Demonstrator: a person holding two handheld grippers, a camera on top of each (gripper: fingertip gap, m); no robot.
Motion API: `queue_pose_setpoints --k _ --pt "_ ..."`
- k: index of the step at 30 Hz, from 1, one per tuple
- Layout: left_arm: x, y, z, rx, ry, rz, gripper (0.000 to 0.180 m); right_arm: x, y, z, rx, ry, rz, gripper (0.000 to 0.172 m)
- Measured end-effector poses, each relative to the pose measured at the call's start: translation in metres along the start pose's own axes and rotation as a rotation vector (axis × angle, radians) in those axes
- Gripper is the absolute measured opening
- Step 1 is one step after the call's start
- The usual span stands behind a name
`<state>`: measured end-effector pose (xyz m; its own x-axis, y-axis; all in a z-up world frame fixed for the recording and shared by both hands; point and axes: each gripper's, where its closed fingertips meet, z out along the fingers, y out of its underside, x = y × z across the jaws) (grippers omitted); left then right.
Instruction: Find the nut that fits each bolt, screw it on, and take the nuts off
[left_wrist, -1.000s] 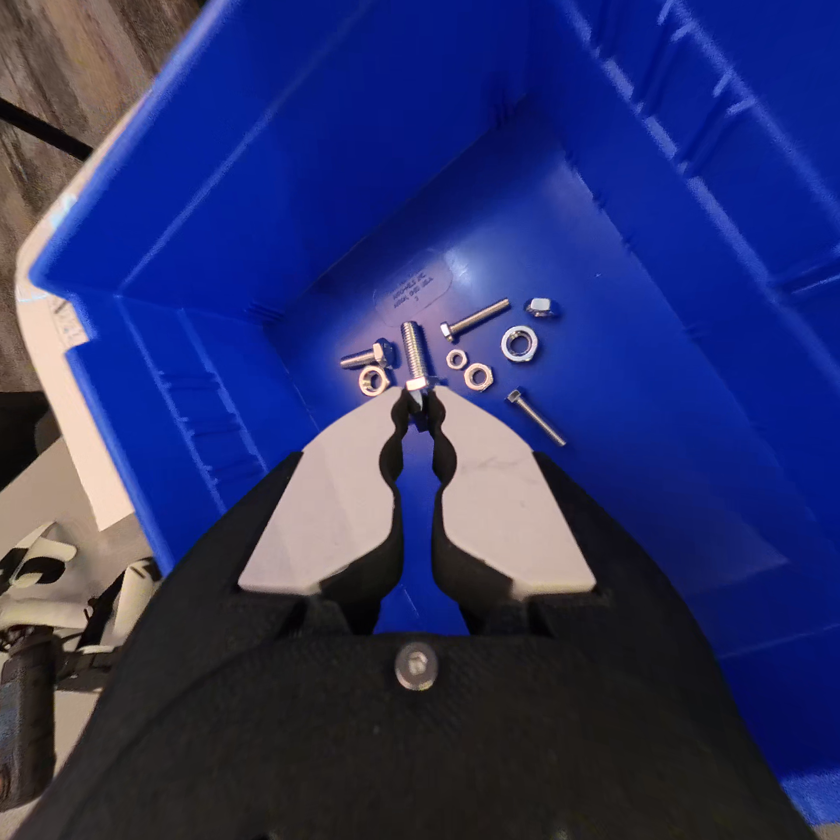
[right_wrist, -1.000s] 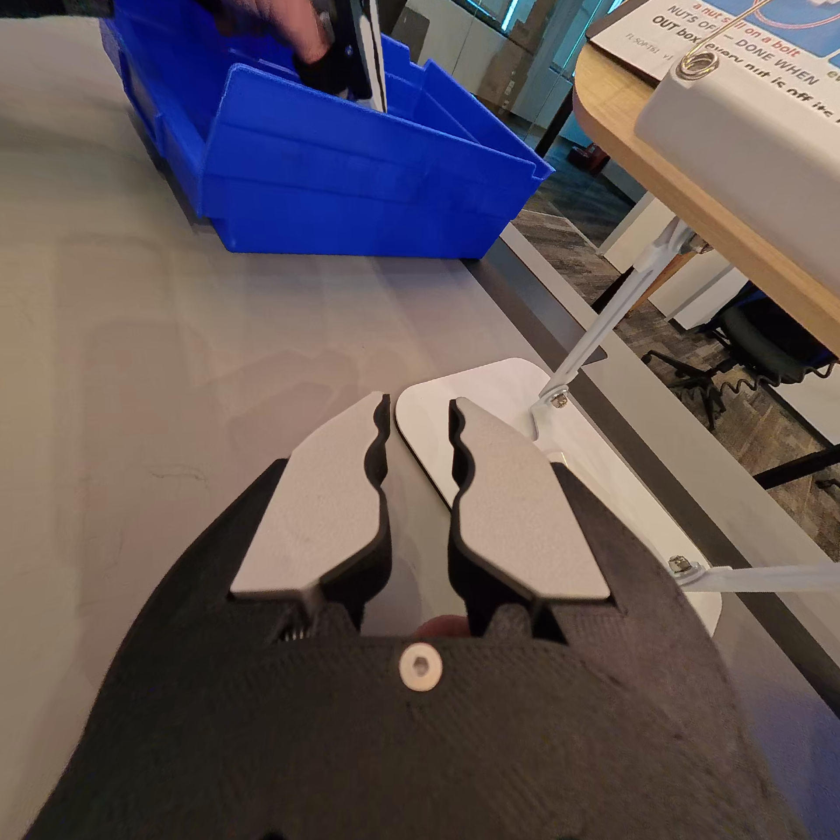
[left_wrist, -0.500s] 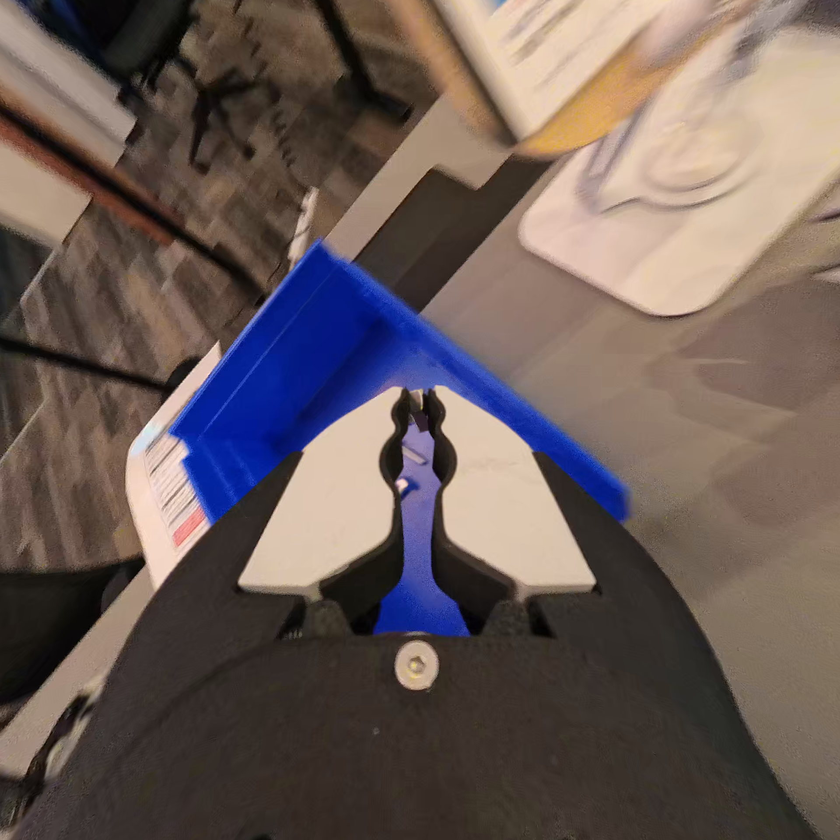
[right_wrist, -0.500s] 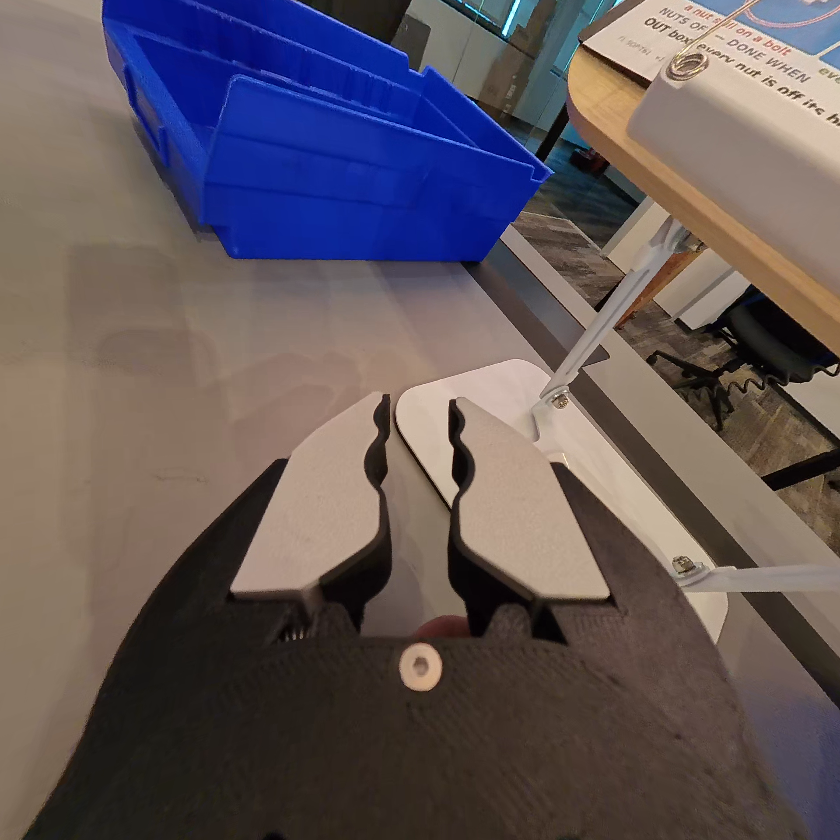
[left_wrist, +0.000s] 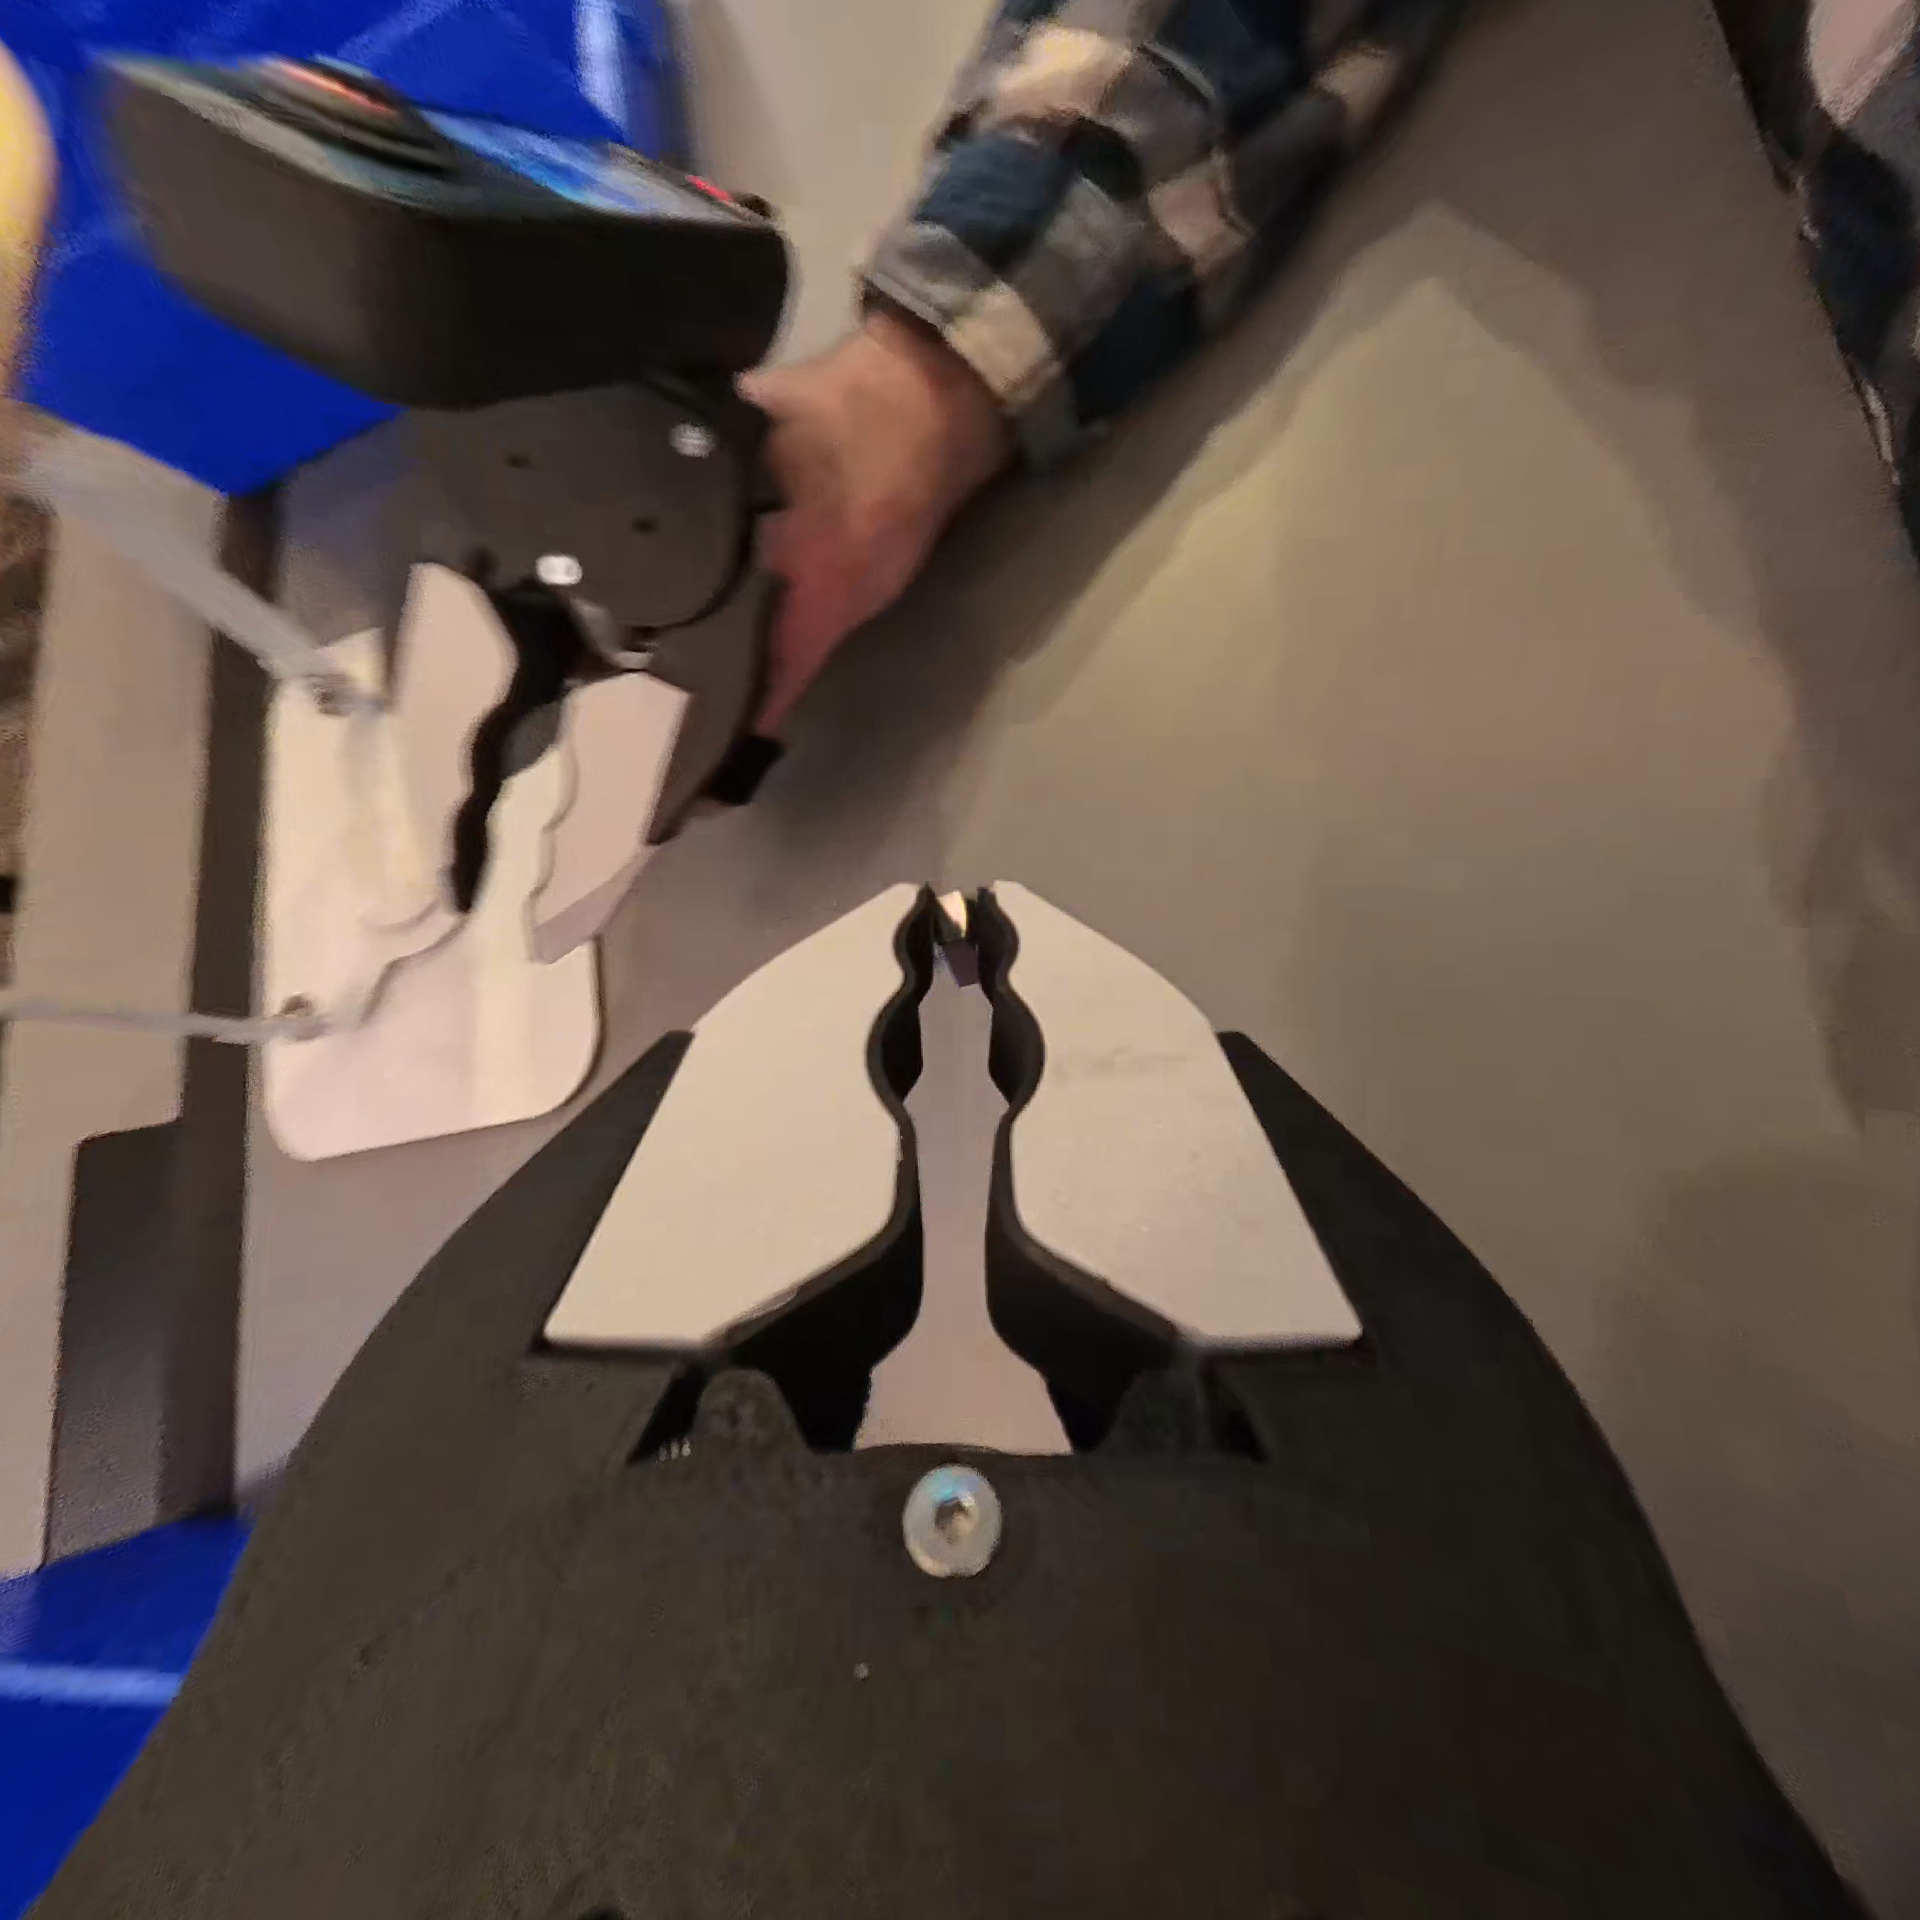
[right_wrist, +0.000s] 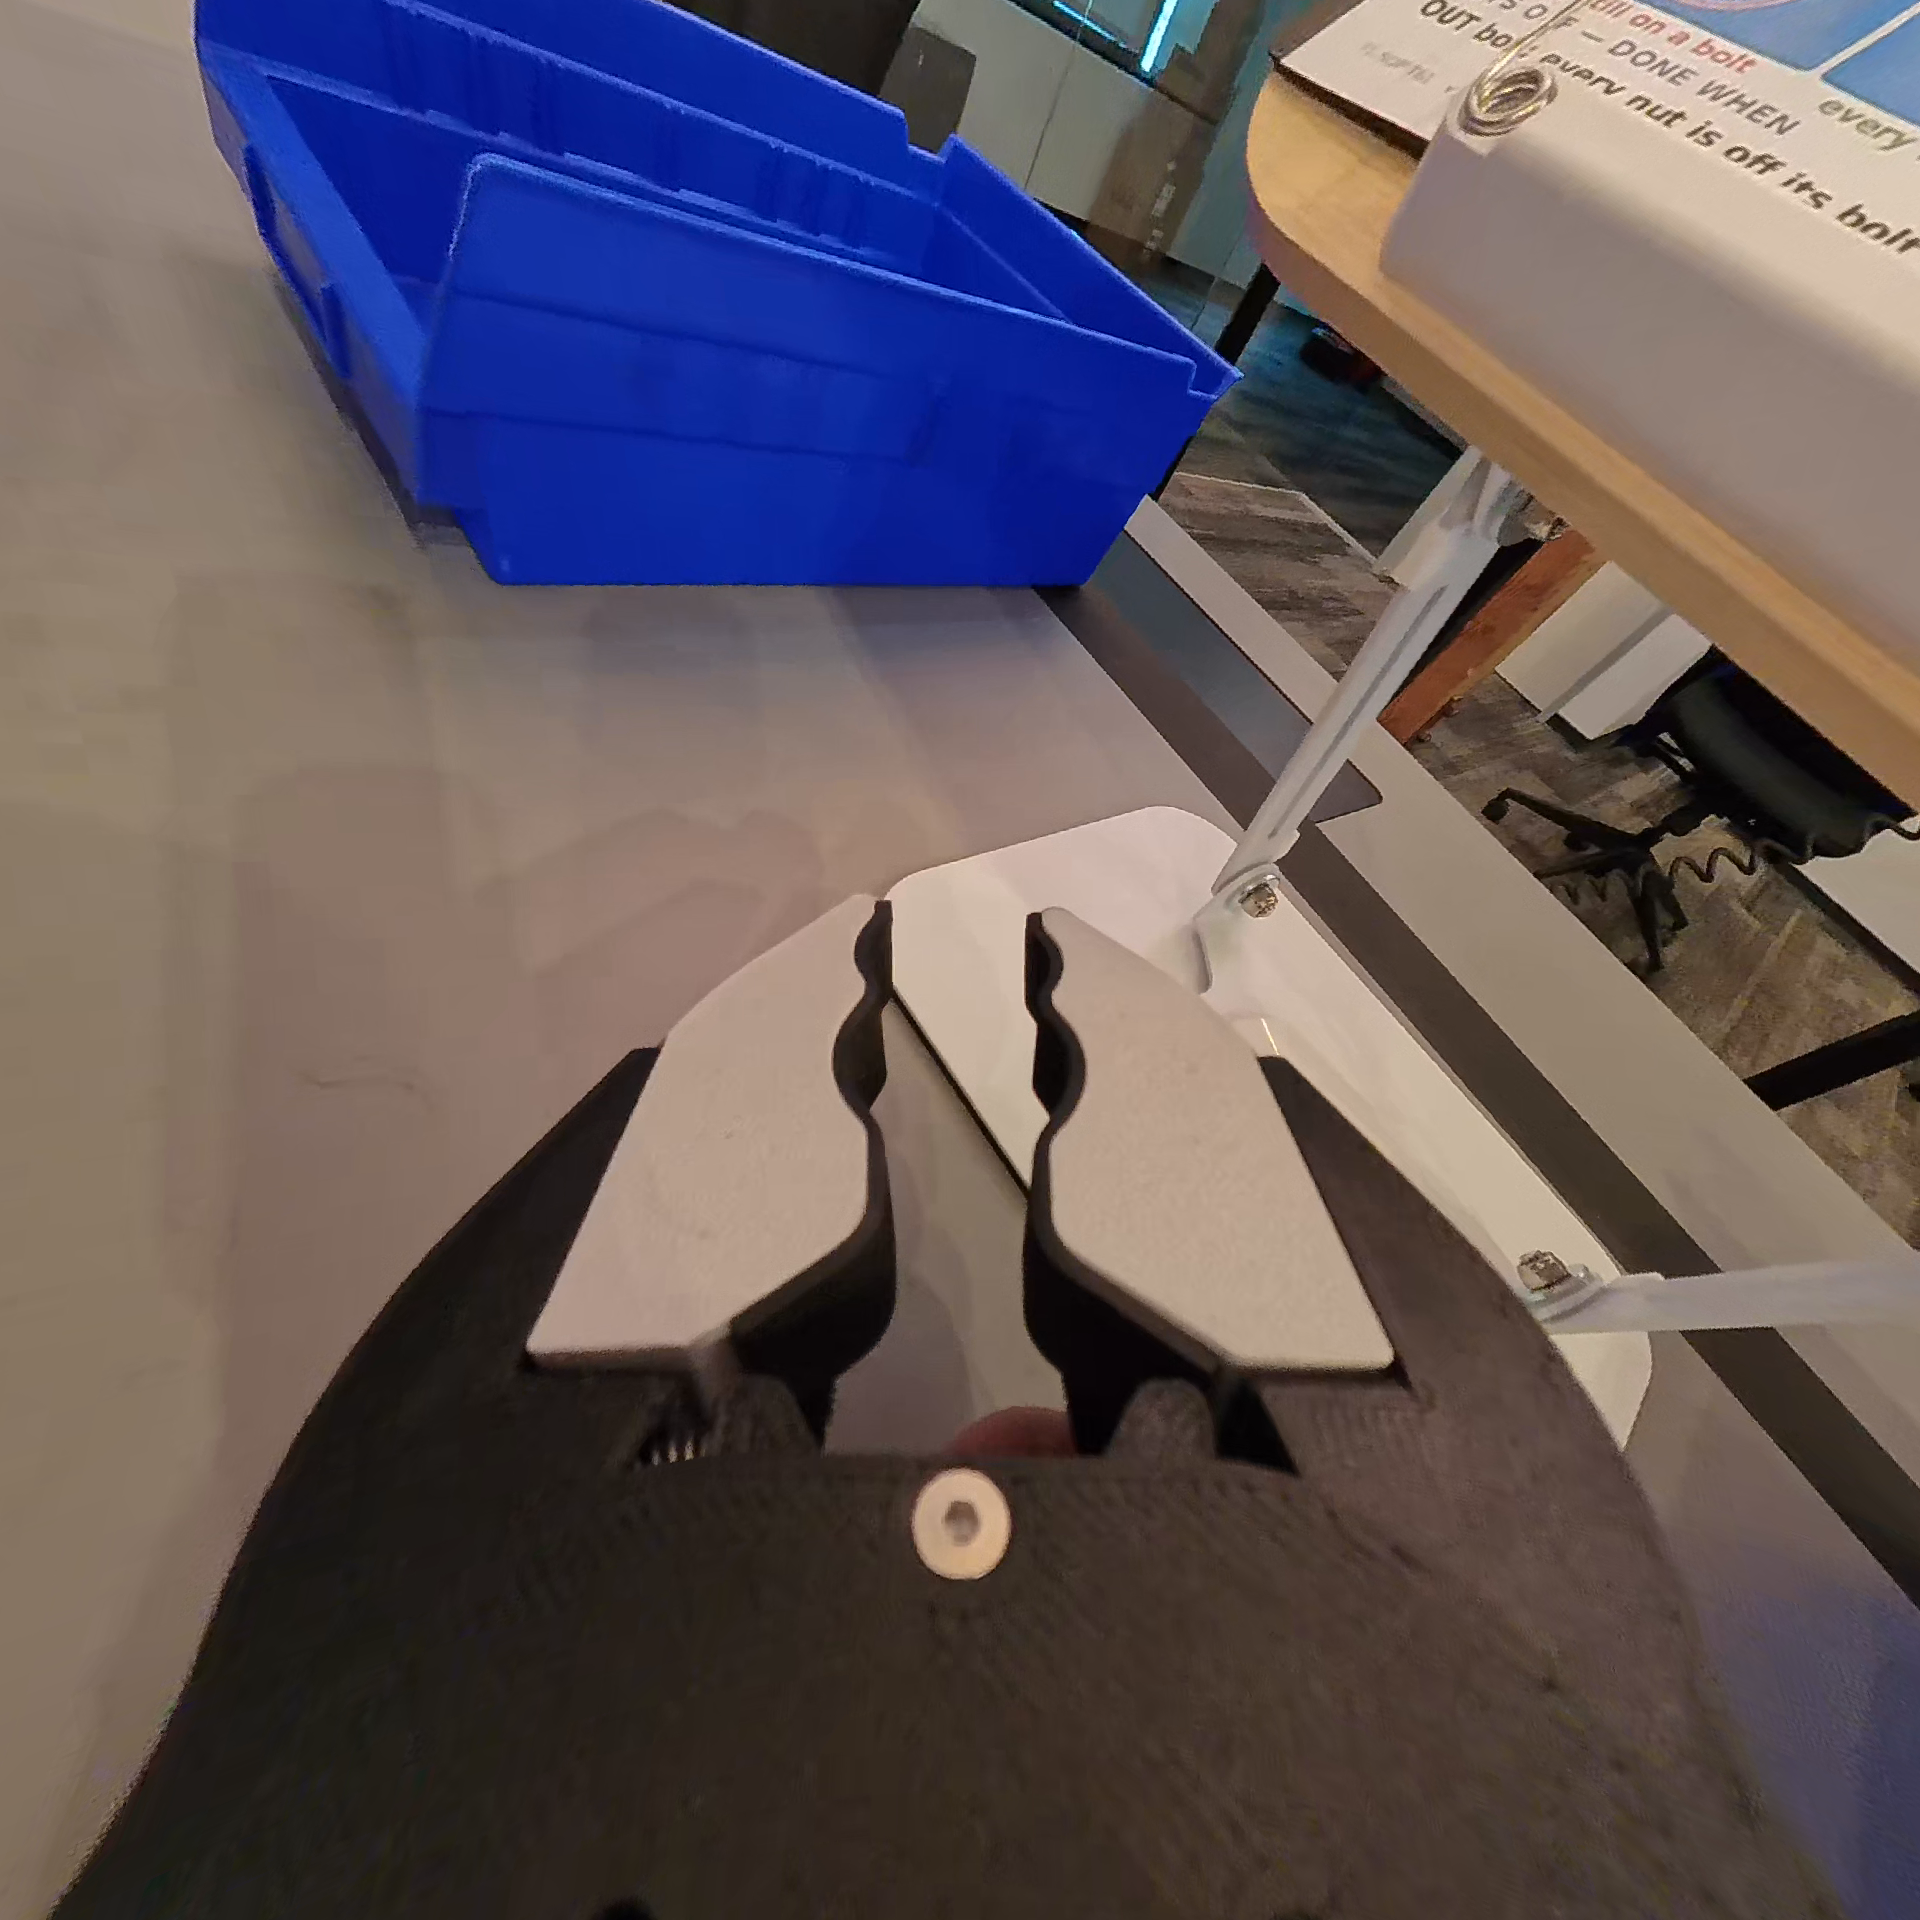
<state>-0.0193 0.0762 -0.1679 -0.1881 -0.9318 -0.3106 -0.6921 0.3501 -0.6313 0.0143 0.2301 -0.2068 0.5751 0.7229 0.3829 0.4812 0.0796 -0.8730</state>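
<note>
Presently, item one: a bolt (left_wrist: 954, 930), small and metallic, pinched by its head at the very tips of the left gripper (left_wrist: 958, 902), whose jaws stand almost closed with both pads against it; its shank is not visible, and the view is blurred. It hangs above the grey table (left_wrist: 1403, 727), clear of the blue bin (right_wrist: 727, 436). Item two: the right gripper (right_wrist: 954, 920), jaws moderately parted with nothing between them, low over the table just on the near side of the white stand base (right_wrist: 1122, 883), well apart from the bin. A hand (left_wrist: 862, 488) in a plaid sleeve (left_wrist: 1091, 187) holds this gripper.
</note>
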Motion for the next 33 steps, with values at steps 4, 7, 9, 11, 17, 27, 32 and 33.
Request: queue_pose_setpoints --k 4,7,9,11,17,27,32,33 --pt "0.023 0.010 0.029 -0.034 0.119 0.028 0.007 0.000 0.000 0.000 -0.001 -0.004 -0.001 0.025" --pt "0.032 0.017 0.038 -0.020 0.181 0.028 0.007 -0.002 0.000 0.000 -0.004 -0.007 -0.010 0.025" --pt "0.038 0.020 0.041 -0.006 0.215 0.031 0.007 -0.003 0.001 0.001 -0.006 -0.014 -0.013 0.025" --pt "0.040 0.026 0.045 -0.018 0.233 0.028 0.007 -0.003 0.001 0.001 -0.006 -0.019 -0.011 0.025" --pt "0.045 0.036 0.053 -0.036 0.279 0.012 0.007 -0.004 0.001 0.001 -0.005 -0.019 -0.019 0.024" --pt "0.054 0.050 0.063 -0.091 0.330 -0.004 0.007 -0.005 0.001 0.001 -0.008 -0.024 -0.027 0.025" --pt "0.054 0.051 0.065 -0.093 0.337 -0.021 0.014 -0.006 0.001 0.001 -0.009 -0.025 -0.030 0.024" --pt "0.053 0.051 0.065 -0.095 0.331 -0.028 0.024 -0.006 0.001 0.001 -0.009 -0.025 -0.031 0.024"
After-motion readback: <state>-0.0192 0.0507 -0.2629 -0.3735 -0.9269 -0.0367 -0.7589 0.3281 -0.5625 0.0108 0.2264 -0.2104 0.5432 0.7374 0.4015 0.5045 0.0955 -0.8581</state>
